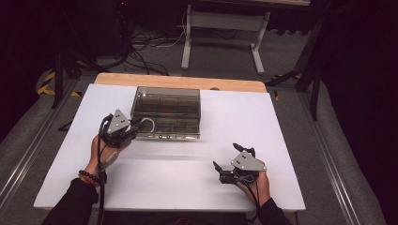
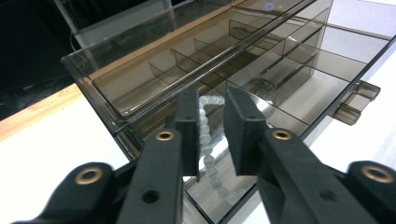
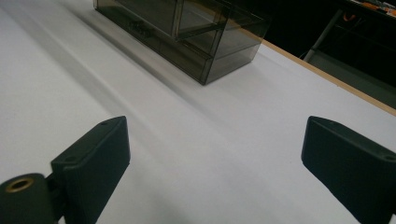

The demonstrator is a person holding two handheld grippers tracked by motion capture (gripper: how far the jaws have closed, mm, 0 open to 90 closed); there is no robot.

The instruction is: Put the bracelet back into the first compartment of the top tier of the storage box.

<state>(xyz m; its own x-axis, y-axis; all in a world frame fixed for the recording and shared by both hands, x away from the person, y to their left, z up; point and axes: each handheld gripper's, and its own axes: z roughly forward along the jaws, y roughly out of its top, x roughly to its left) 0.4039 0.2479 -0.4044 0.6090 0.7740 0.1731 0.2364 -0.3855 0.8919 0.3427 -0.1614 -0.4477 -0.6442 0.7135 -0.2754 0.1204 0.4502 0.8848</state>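
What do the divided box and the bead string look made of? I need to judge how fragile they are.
The divided box looks like smoky transparent hard plastic: glossy, see-through walls, thin moulded partitions. The bead string looks like milky white glass or stone beads, rounded with a soft sheen; it could equally be plastic.

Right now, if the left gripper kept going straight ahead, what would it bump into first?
Probably the white bead string lying in the smoky plastic box; the left gripper has it between its slightly parted jaws already.

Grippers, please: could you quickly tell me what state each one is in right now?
Left gripper: jaws slightly apart over the bead bracelet in the box, not pinching it.
Right gripper: wide open, holding nothing.
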